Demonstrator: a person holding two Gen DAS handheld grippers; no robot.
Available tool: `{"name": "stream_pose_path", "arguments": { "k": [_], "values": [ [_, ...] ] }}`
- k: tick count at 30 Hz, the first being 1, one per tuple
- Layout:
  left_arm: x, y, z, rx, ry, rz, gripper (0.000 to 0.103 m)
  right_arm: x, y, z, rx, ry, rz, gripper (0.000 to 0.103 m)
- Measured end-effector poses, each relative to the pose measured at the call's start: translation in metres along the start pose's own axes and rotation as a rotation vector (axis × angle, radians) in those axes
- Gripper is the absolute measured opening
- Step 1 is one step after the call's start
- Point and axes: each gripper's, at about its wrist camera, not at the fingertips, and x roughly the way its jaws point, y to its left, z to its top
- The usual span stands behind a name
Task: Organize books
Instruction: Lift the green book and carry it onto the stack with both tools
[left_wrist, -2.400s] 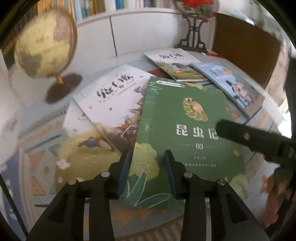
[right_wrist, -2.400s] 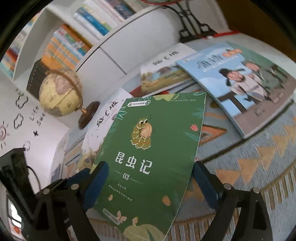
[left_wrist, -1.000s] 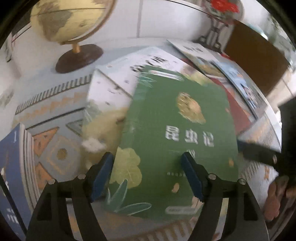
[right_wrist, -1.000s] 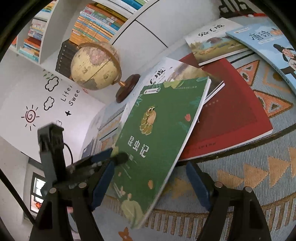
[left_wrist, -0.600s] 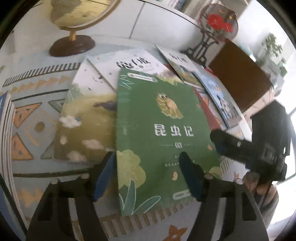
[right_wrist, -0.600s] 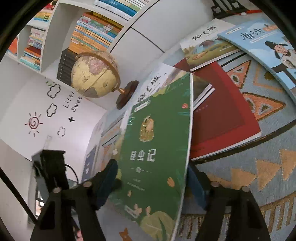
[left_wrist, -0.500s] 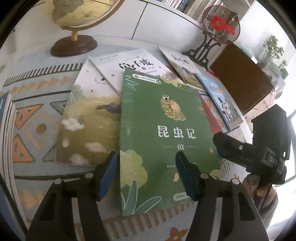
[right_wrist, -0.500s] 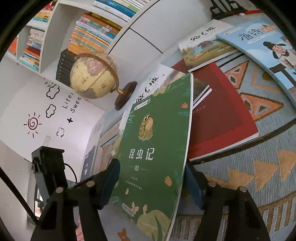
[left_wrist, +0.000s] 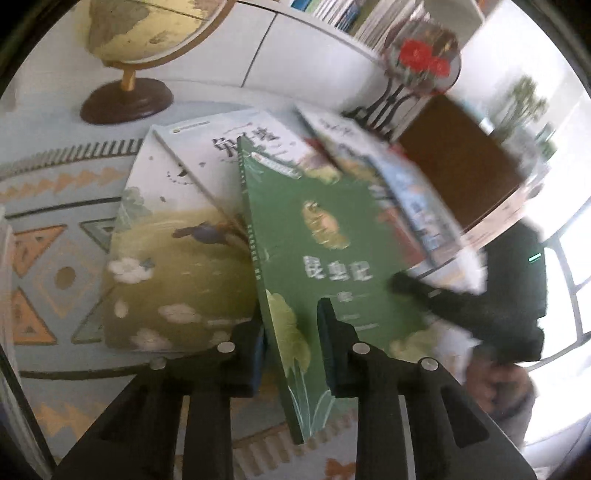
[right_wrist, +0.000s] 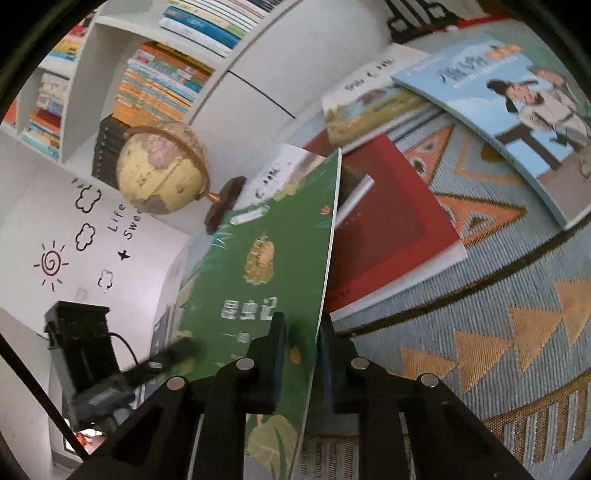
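The left gripper (left_wrist: 291, 339) and the right gripper (right_wrist: 299, 354) each pinch a near edge of the green book (left_wrist: 332, 258), so it tips up off the other books in front, probably ready to move.

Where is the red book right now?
In the right wrist view the red book lies flat on the patterned cloth, just right of the lifted green book, partly tucked under a white picture book behind it.

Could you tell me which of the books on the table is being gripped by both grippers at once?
The green book with the insect on its cover. The left gripper and right gripper each clamp its near edge; the red book and the others lie loose.
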Motion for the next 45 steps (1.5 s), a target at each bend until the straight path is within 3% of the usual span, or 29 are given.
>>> {"name": "stream_pose_path", "arguments": {
  "k": [7, 14, 20, 23, 33, 45],
  "values": [
    [-0.007, -0.024, -0.005, 0.115, -0.027, 0.155, 0.02, -0.011, 0.032, -0.004, -0.145, -0.034, 0.002, 0.008],
    [-0.026, -0.026, -0.005, 0.152, -0.056, 0.206, 0.02, -0.015, 0.046, -0.008, -0.201, -0.051, 0.025, 0.009],
    [-0.053, -0.038, -0.009, 0.191, -0.118, 0.324, 0.02, -0.018, 0.075, -0.017, -0.287, -0.081, 0.03, 0.009],
    [-0.066, -0.039, -0.011, 0.207, -0.128, 0.345, 0.02, -0.017, 0.084, -0.018, -0.29, -0.082, 0.053, 0.009],
    [-0.116, -0.01, -0.018, 0.137, -0.184, 0.394, 0.02, 0.005, 0.147, -0.027, -0.329, -0.065, 0.076, 0.009],
    [-0.189, 0.073, -0.033, -0.014, -0.258, 0.471, 0.02, 0.071, 0.242, -0.055, -0.436, 0.021, 0.107, 0.009]
  ]
}}
